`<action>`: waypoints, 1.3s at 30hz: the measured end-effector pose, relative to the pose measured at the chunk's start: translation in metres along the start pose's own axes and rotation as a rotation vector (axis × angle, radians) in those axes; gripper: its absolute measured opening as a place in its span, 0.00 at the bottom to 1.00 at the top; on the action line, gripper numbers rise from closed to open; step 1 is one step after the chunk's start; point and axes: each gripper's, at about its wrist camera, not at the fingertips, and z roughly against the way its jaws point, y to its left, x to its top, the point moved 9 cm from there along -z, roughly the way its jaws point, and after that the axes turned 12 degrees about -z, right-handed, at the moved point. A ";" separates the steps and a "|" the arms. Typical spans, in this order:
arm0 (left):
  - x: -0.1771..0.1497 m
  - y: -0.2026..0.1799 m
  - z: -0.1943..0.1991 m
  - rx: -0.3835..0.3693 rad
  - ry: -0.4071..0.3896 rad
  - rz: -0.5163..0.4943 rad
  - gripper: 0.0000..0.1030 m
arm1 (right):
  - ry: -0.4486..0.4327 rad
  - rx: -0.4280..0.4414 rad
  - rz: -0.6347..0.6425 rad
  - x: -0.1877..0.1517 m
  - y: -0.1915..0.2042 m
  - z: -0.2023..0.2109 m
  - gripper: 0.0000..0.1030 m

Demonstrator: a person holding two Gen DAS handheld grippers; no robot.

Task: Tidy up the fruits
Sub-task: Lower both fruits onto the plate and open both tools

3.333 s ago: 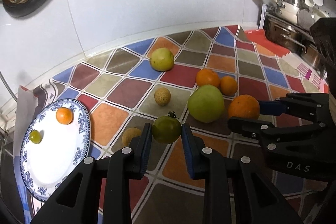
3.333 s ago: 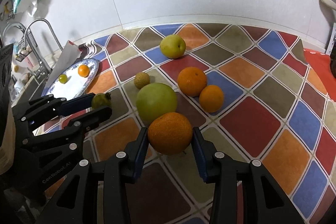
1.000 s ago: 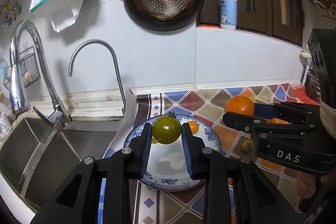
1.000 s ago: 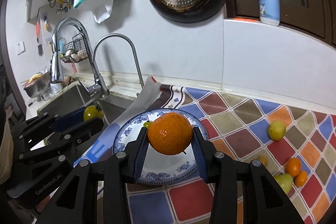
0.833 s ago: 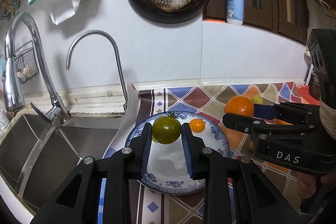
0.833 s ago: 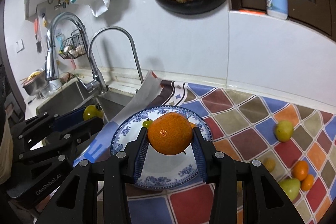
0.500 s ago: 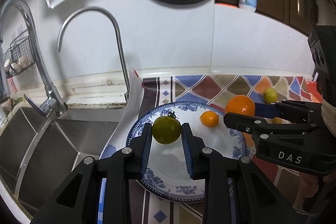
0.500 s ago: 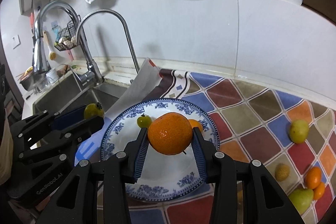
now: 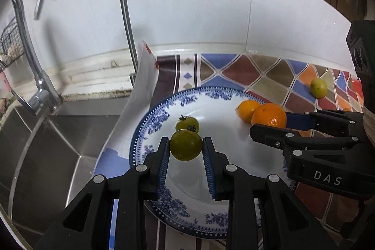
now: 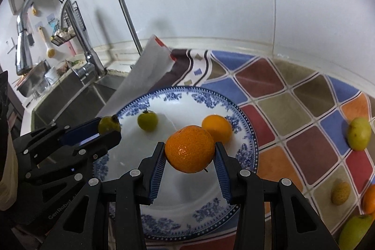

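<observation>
Left wrist view: the left gripper (image 9: pixel 185 148) clamps a green tomato (image 9: pixel 185 147) between its blue-padded fingers (image 9: pixel 163 162), above the blue-and-white plate (image 9: pixel 150 114). On the plate lie a smaller green tomato (image 9: pixel 186 123) and a small orange (image 9: pixel 247 109). To the right, the right gripper (image 9: pixel 269 123) grips a large orange (image 9: pixel 269 116) over the plate's right side. A yellow-green fruit (image 9: pixel 318 87) rests on the patterned mat (image 9: pixel 257 72); a faucet (image 9: pixel 121 4) and sink (image 9: pixel 58 144) stand to the left.

Right wrist view: the right gripper (image 10: pixel 189 152) is closed on the large orange (image 10: pixel 189 151), above the plate (image 10: pixel 243 144) and just in front of the small orange (image 10: pixel 218 127). At left, the left gripper (image 10: pixel 106 129) holds the green tomato (image 10: pixel 108 124) over the plate's left edge, near the smaller green tomato (image 10: pixel 147 120). More fruits (image 10: pixel 358 132) lie on the mat (image 10: pixel 281 90) to the right.
</observation>
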 end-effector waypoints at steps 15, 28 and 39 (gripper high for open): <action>-0.009 0.000 -0.025 -0.022 0.063 -0.006 0.28 | 0.056 -0.008 -0.022 -0.009 -0.008 -0.024 0.41; 0.004 0.010 0.008 0.015 -0.009 0.025 0.43 | -0.004 -0.029 0.000 -0.002 -0.005 0.000 0.46; 0.018 -0.004 0.067 0.030 -0.101 0.038 0.64 | -0.108 -0.040 -0.001 0.001 -0.002 0.061 0.50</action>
